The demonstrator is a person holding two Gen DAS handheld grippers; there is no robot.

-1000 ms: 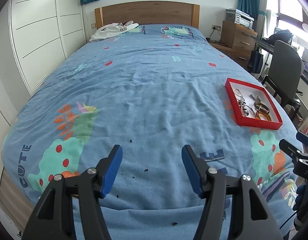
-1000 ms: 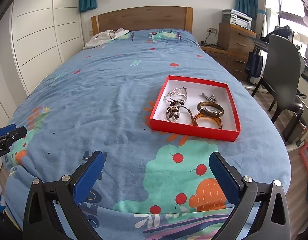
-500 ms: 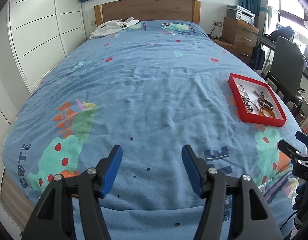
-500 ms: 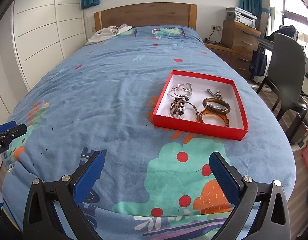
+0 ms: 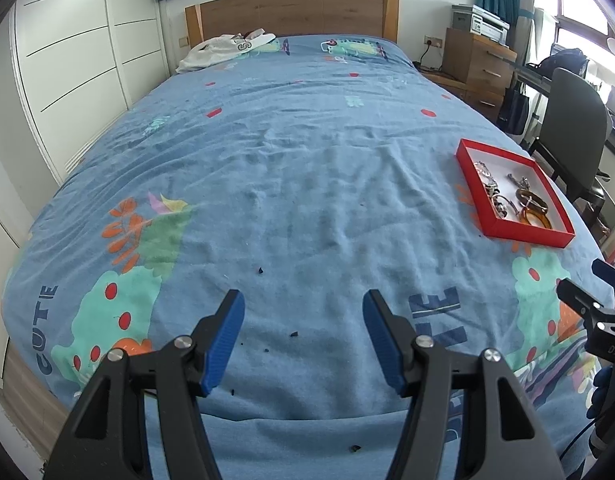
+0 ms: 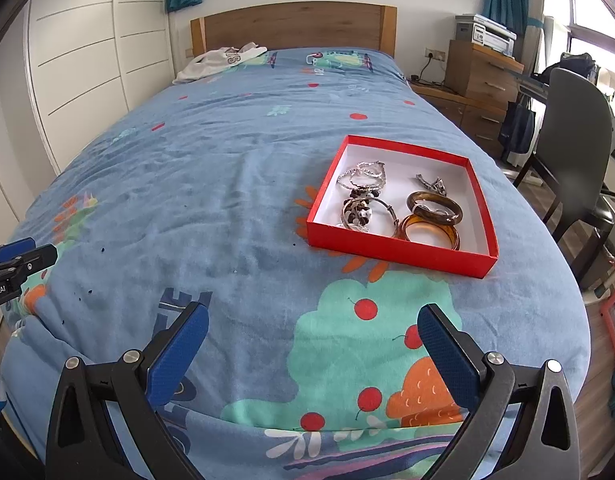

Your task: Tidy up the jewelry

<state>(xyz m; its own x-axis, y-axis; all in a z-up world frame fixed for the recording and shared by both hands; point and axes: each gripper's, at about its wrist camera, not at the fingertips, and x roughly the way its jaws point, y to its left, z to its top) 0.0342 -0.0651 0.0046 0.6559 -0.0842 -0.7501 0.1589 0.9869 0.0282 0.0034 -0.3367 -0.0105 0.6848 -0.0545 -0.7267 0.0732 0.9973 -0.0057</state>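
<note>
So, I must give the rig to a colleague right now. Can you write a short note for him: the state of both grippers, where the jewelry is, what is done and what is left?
Left gripper: open, empty, above the bare blue bedspread.
Right gripper: open, empty, near the foot of the bed, facing the red box.
All jewelry visible lies in the red box: silver chains at the back left, a beaded bracelet in front of them, a dark bangle leaning on an amber bangle, and a small silver piece behind.
Done: nothing is gripped, and no piece is outside the box.
Left: pick and sort the pieces; the right gripper is closer.
</note>
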